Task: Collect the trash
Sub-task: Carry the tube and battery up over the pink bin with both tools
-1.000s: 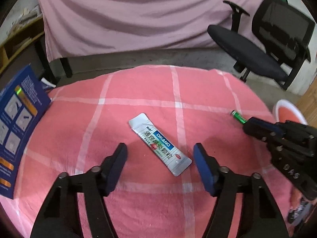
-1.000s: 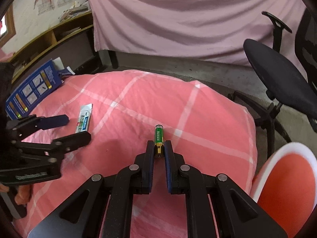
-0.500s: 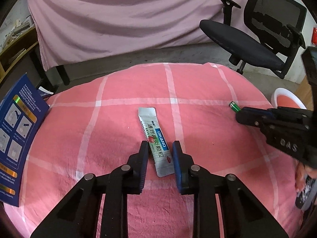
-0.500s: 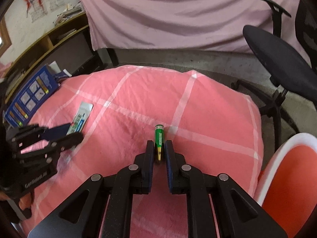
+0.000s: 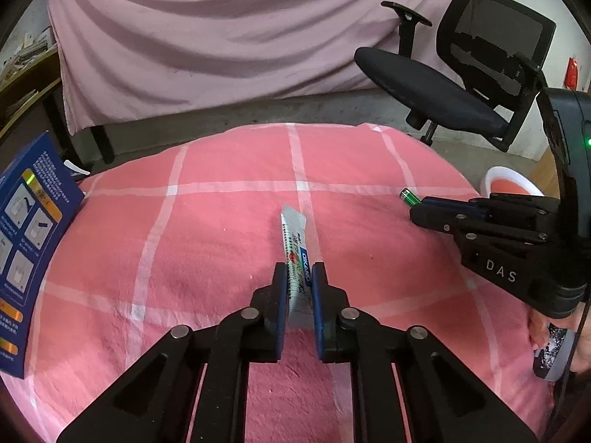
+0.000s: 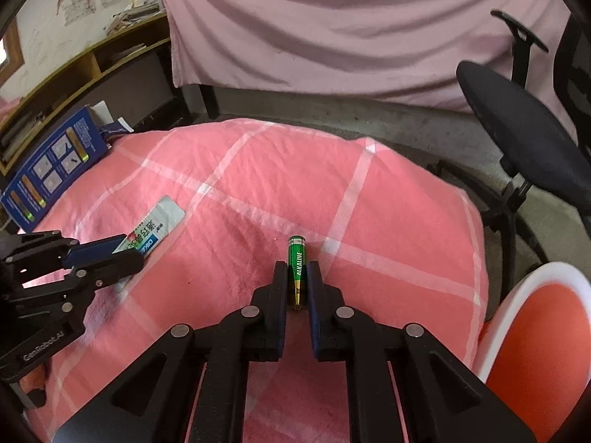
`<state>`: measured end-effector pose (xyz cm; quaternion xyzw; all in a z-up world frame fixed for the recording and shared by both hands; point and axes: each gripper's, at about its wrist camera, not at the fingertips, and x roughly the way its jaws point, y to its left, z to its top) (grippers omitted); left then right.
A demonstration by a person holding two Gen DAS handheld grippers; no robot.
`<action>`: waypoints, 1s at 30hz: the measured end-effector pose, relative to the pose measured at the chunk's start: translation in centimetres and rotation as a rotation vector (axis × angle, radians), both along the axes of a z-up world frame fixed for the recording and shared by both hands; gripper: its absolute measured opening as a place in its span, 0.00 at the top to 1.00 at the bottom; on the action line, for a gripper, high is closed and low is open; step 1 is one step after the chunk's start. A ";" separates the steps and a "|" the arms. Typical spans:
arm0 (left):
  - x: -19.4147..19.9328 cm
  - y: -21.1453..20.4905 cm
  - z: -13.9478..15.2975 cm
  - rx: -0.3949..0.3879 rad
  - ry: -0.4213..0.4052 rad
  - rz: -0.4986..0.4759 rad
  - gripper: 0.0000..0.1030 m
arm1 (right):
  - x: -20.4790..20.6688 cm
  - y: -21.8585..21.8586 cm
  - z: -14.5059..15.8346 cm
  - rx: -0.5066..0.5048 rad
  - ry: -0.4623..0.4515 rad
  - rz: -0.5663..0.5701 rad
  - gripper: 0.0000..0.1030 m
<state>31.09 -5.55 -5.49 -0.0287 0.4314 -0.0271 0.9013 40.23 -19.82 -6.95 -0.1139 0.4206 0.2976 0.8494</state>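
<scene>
A silver sachet [image 5: 293, 243] with green and blue print lies on the pink checked cloth [image 5: 207, 229]. My left gripper [image 5: 298, 271] has its jaws closing on the sachet's near end, and the blue pads press its sides. The far end sticks out ahead and is twisted up on edge. The right wrist view shows the same sachet [image 6: 157, 227] in the left gripper [image 6: 122, 249] at the left. My right gripper [image 6: 297, 269] is shut on a green alkaline battery [image 6: 297, 260], just above the cloth. In the left wrist view the battery [image 5: 406, 196] pokes out of the right gripper [image 5: 417, 208].
A blue printed box [image 5: 26, 243] stands at the cloth's left edge. A black office chair [image 5: 424, 77] is beyond the far right edge. An orange round container with a white rim [image 6: 535, 332] sits low on the right. Pink fabric hangs behind, with shelves at the far left.
The left jaws have come together from wide apart onto the sachet, which has turned to lie along the fingers. The right gripper has kept its hold on the battery.
</scene>
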 end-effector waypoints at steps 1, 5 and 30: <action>-0.1 0.0 0.1 -0.002 -0.006 0.000 0.95 | -0.3 0.0 0.2 0.001 -0.014 0.000 0.92; -0.9 -0.3 0.4 0.004 -0.024 0.001 0.97 | -1.9 -0.5 1.4 0.024 -0.102 -0.011 0.92; -6.7 -3.2 8.6 -0.019 -0.503 0.055 0.97 | -10.5 -5.5 7.8 0.340 -0.581 -0.133 0.92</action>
